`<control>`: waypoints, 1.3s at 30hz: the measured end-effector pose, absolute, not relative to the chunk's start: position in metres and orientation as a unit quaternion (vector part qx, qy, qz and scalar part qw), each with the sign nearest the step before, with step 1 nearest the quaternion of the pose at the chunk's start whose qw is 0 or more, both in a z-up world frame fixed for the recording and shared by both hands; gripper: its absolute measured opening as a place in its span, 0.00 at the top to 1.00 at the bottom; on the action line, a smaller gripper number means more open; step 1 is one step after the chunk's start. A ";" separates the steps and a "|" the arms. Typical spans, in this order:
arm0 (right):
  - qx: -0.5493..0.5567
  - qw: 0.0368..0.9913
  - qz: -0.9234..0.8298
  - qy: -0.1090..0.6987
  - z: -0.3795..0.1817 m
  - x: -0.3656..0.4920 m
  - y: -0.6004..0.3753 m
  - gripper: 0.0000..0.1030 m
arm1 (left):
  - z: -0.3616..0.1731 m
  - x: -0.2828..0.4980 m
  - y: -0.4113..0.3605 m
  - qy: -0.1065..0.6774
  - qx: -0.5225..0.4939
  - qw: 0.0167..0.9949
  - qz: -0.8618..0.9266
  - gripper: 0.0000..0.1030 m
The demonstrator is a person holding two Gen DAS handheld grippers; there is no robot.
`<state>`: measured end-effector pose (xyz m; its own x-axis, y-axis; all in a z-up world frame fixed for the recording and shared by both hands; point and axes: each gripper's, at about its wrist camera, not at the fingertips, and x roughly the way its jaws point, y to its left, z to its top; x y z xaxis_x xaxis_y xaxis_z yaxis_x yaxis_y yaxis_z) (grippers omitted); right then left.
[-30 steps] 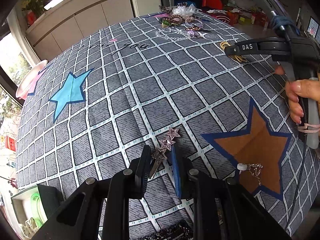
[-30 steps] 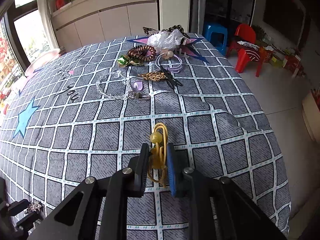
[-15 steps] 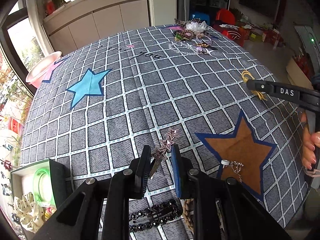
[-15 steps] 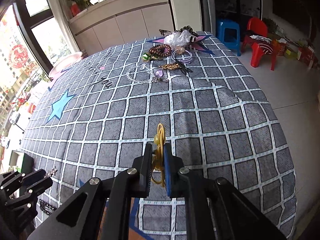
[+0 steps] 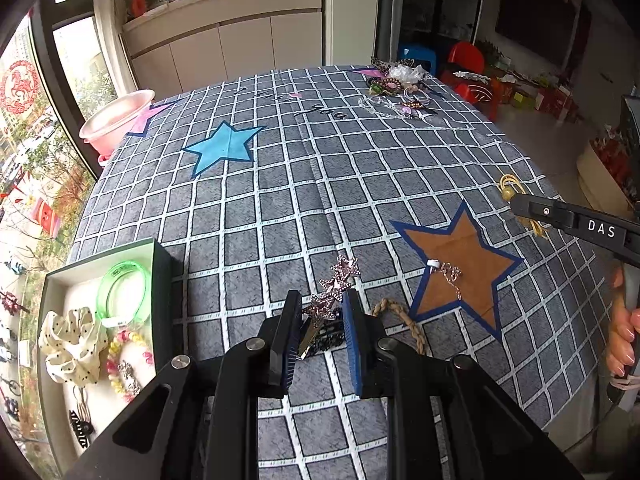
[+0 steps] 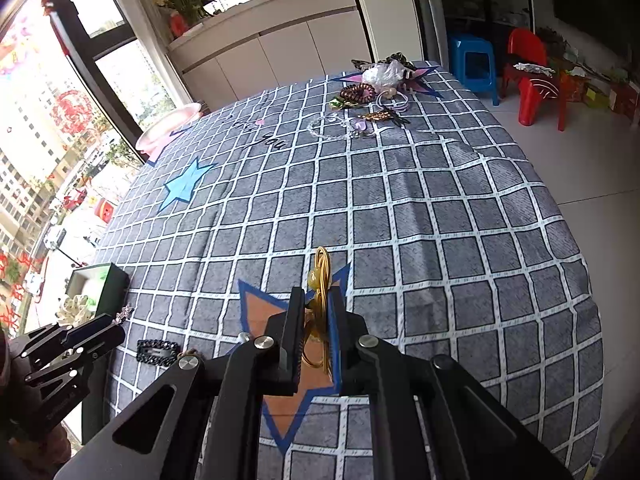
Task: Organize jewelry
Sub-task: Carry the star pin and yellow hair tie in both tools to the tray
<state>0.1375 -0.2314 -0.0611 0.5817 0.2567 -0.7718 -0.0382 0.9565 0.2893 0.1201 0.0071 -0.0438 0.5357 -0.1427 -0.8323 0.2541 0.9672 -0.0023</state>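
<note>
My left gripper (image 5: 320,304) is shut on a pink star hair clip (image 5: 334,286) and holds it above the checked cloth. My right gripper (image 6: 318,300) is shut on a yellow hair tie with a bead (image 6: 320,276), lifted over the brown star; it also shows in the left wrist view (image 5: 510,188). An open box (image 5: 160,264) at the front left holds a green bangle (image 5: 122,292), a white dotted scrunchie (image 5: 74,344) and beads. The box shows in the right wrist view (image 6: 114,284) too.
A black rhinestone clip (image 6: 158,350), a braided cord (image 5: 404,324) and a small chain (image 5: 448,272) lie on the cloth near me. A pile of jewelry (image 6: 372,96) sits at the far right corner. A pink bowl (image 5: 116,120) stands at the far left edge.
Both grippers have risen and pulled back toward the front, each carrying its item. The box at the front left has come into view.
</note>
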 end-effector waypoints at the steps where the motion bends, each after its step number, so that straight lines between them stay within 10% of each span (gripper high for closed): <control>1: 0.120 0.881 0.087 0.449 -0.059 0.132 -0.227 0.88 | -0.043 0.116 0.011 0.468 0.056 0.875 -0.112 0.72; 39: 0.005 0.827 0.306 0.472 -0.047 0.047 0.062 0.88 | -0.074 -0.009 0.234 0.469 -0.045 0.881 0.036 0.72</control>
